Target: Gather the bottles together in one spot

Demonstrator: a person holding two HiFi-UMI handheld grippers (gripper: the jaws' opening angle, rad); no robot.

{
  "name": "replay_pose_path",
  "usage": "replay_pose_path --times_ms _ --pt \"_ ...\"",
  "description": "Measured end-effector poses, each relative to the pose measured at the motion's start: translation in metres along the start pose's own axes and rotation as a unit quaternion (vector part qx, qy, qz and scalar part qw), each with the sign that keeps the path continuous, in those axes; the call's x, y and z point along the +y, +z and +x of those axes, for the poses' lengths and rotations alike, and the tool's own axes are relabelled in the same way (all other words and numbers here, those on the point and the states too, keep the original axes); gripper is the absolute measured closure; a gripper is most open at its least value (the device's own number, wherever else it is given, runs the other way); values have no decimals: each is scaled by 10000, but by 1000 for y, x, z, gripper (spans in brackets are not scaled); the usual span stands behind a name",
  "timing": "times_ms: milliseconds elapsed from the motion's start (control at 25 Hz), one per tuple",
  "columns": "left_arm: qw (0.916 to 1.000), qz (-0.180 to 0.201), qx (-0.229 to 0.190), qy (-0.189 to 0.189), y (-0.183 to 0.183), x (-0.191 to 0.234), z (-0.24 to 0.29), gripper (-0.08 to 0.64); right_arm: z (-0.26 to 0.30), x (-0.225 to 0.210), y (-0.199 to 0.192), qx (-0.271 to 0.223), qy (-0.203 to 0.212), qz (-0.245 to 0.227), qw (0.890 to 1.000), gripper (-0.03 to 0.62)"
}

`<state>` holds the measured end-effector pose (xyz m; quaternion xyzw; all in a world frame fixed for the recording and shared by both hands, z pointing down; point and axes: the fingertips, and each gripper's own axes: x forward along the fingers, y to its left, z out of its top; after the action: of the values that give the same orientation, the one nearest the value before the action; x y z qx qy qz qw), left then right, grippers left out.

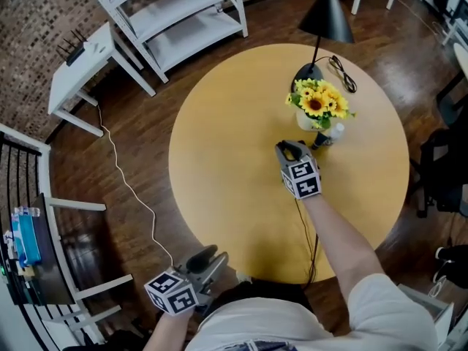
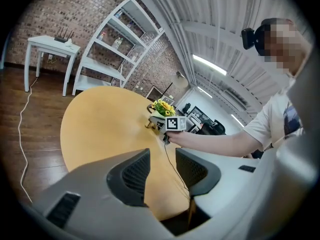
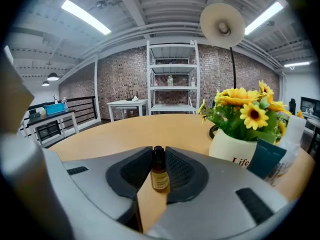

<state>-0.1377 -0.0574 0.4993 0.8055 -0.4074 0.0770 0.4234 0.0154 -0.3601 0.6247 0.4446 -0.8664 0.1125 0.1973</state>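
- Grey right gripper (image 1: 291,151), frame centre, forearm outstretched, jaws clamped on small brown glass bottle (image 3: 160,173).
- Grey left gripper (image 1: 214,259), bottom left, jaws apart, empty.

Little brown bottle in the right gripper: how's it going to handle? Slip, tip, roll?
The brown bottle looks rigid and glossy, probably glass, so it could slip, though the right gripper clamps it upright between ribbed pads. It is small, so likely light. Narrow and round, it would probably tip if nudged on the table, then roll.
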Motion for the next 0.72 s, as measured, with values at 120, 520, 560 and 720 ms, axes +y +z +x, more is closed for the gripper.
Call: replay_pose_path --times_ms 120,520,560,720 --pt "10000 -26 -3 -2 2 4 2 403 4 0 1 -75 -45 -33 10000 512" --pt "9999 -4 45 -96 0 -2 12 403 -5 -4 -1 9 -241 -96 9997 476" --pt "9999 18 48 -94 -2 -3 12 403 -6 -3 2 -13 -226 -110 9997 471" --pt "9998 161 76 -2 -5 -2 9 403 -21 0 18 -223 -244 -211 9992 462"
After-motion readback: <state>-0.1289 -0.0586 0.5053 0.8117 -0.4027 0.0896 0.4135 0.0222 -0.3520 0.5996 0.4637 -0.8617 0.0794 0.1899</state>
